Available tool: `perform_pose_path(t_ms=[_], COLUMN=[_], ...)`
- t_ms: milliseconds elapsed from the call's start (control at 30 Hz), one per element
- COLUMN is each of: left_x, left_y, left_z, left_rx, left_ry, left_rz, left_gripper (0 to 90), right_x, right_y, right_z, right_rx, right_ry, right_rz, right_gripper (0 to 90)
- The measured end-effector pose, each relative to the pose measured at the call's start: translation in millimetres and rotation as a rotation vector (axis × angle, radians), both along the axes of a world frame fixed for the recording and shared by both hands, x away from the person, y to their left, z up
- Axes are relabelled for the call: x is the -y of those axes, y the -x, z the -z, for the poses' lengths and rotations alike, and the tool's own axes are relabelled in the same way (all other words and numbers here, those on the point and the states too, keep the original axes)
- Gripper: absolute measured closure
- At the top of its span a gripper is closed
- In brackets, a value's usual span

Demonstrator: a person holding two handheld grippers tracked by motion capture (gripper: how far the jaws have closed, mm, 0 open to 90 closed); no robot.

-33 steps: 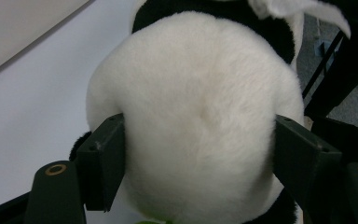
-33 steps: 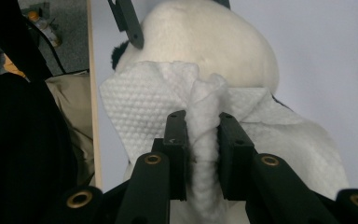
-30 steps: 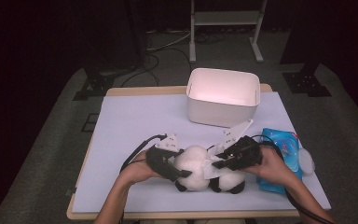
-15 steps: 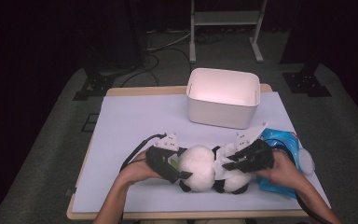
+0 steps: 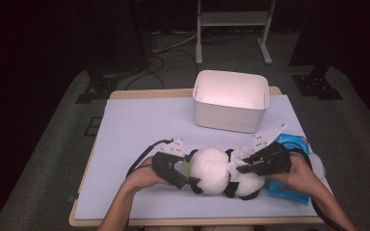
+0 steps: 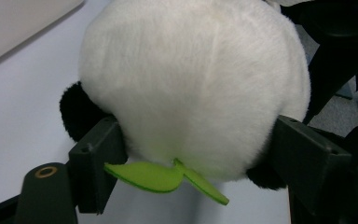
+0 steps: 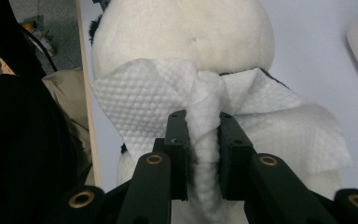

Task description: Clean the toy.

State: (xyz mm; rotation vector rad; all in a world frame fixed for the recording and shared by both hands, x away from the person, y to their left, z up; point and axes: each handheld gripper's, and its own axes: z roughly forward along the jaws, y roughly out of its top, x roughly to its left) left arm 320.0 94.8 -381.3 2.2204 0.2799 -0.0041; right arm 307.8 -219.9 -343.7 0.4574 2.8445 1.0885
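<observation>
A plush panda (image 5: 220,172) lies near the front edge of the counter (image 5: 139,125), right of centre. The left claw (image 6: 191,158) is spread wide around the panda's round white head, both jaws pressed into the fur beside a green leaf (image 6: 161,176). The right claw (image 7: 204,135) is closed tight on a twisted paper towel (image 7: 205,107) draped over the panda's body. A white bin (image 5: 231,99) stands farther back; a blue packet (image 5: 289,185) lies just right of the panda.
</observation>
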Motion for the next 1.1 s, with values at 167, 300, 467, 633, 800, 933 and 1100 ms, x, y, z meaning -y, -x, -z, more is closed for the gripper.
perform_pose_path(t_ms=[167,300,467,633,800,933,1100], left_x=[0.0,2.6,1.9,0.2,-3.7,-3.2,-0.4], left_y=[0.9,2.5,3.3,4.2,3.3,1.9,0.8], left_z=[-5.8,-11.5,-17.0,-21.9,-21.8,-19.2,-18.7], left_rx=[0.013,0.028,0.041,0.05,0.049,0.04,0.044], left_ry=[0.023,0.015,0.013,-0.009,-0.037,-0.051,-0.045], left_rz=[0.002,-0.003,-0.004,0.0,-0.003,-0.01,-0.009], left_gripper=[22.6,22.6,22.9,23.8,24.8,24.7,24.5], right_x=[-3.1,-16.5,-33.7,-56.8,-73.6,-77.9,-64.5], right_y=[-0.6,-1.5,-2.4,-4.2,-9.5,-9.5,-6.8], right_z=[-5.1,-11.3,-21.8,-30.6,-30.7,-29.3,-26.7], right_rx=[0.01,0.022,0.031,0.044,0.034,0.043,0.047], right_ry=[-0.038,-0.036,-0.054,-0.054,-0.05,-0.034,-0.034], right_rz=[-0.012,-0.045,-0.083,-0.13,-0.154,-0.156,-0.134], right_gripper=[75.8,75.8,75.7,75.7,75.7,75.5,75.0])
